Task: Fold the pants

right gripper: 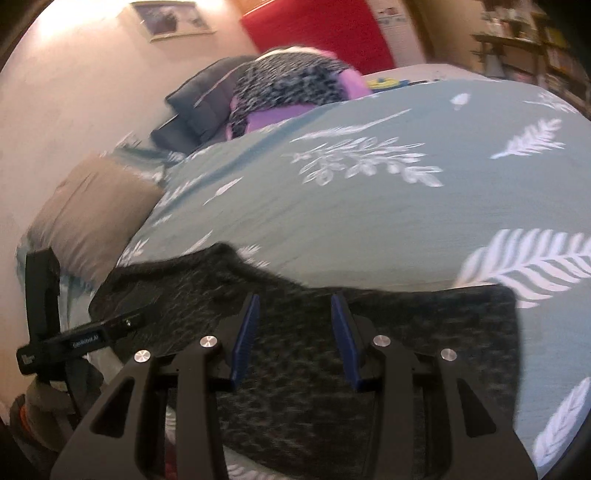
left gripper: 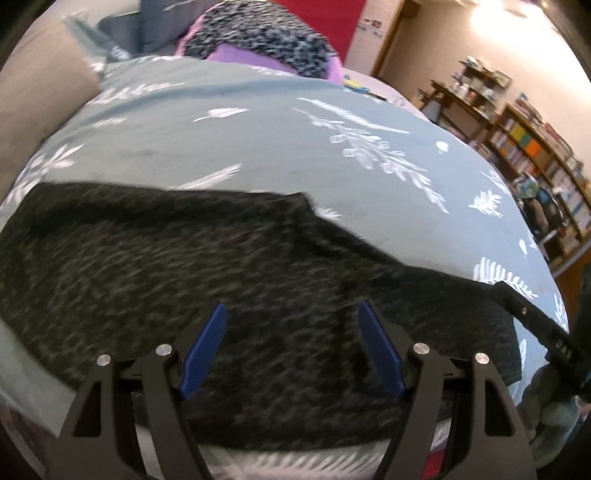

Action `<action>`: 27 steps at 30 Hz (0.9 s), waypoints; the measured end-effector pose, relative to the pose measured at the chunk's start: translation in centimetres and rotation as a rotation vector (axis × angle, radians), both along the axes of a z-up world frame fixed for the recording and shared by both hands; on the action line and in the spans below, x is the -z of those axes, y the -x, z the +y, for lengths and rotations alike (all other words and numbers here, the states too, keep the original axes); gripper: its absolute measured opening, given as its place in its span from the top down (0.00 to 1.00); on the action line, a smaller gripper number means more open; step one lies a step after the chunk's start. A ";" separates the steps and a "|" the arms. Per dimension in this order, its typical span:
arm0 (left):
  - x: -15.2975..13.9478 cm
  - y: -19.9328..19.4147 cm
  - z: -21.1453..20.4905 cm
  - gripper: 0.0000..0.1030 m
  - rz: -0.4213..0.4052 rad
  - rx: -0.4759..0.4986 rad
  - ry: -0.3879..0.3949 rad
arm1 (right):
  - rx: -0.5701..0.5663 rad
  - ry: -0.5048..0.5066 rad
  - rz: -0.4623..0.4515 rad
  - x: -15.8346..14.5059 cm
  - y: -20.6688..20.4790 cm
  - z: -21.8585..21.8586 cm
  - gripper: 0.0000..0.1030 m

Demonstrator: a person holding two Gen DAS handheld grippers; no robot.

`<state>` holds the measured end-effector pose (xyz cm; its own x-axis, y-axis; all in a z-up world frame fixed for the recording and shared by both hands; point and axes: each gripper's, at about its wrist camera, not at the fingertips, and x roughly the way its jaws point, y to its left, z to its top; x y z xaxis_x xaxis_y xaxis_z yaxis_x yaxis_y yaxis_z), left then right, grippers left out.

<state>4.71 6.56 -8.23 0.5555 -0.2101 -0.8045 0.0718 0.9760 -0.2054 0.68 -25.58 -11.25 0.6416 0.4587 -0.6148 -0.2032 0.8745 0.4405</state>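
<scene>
Dark speckled grey pants (left gripper: 207, 266) lie flat on a teal bedspread with white fern prints (left gripper: 258, 140). They also show in the right wrist view (right gripper: 406, 332), reaching the bed's near edge. My left gripper (left gripper: 291, 310) hovers over the pants, blue fingers wide apart, holding nothing. My right gripper (right gripper: 293, 299) hovers over the pants too, open and empty. The right gripper's body (left gripper: 543, 328) shows at the right edge of the left wrist view. The left gripper's body (right gripper: 74, 339) shows at the left of the right wrist view.
A pile of speckled and purple clothes (left gripper: 258, 40) lies at the far end of the bed. A tan pillow (right gripper: 96, 206) and a dark cushion (right gripper: 199, 107) sit on the left. Bookshelves (left gripper: 532, 162) stand on the right. A red panel (right gripper: 317, 29) is on the far wall.
</scene>
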 end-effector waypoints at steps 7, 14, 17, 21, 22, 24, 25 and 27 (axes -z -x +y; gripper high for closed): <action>-1.0 1.9 6.2 0.19 -0.001 -0.139 0.032 | -0.117 0.058 -0.004 0.3 0.0 4.8 0.47; -3.0 4.1 12.6 0.19 -0.049 -0.305 0.037 | -0.211 0.102 -0.009 0.8 -0.2 8.4 0.47; -3.2 4.8 15.0 0.19 -0.054 -0.371 0.033 | -0.231 0.111 0.011 1.5 -0.3 9.3 0.47; -2.5 5.5 18.3 0.19 -0.038 -0.467 0.069 | -0.253 0.133 0.027 2.2 -0.1 10.3 0.47; -2.2 5.5 18.9 0.19 -0.034 -0.482 0.083 | -0.258 0.139 0.034 2.5 -0.1 10.4 0.47; -1.6 5.4 19.8 0.19 -0.025 -0.506 0.111 | -0.259 0.149 0.045 2.9 -0.2 10.6 0.47; -1.4 5.4 20.2 0.19 -0.022 -0.513 0.122 | -0.260 0.155 0.051 3.2 -0.2 10.7 0.47; -0.7 5.1 20.9 0.19 -0.017 -0.528 0.143 | -0.261 0.161 0.051 3.4 -0.2 10.8 0.47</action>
<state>-0.41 27.47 -7.51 0.6277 -0.0056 -0.7785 -0.4163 0.8426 -0.3417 0.86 -14.83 -14.63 0.4812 0.4984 -0.7211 -0.4116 0.8548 0.3162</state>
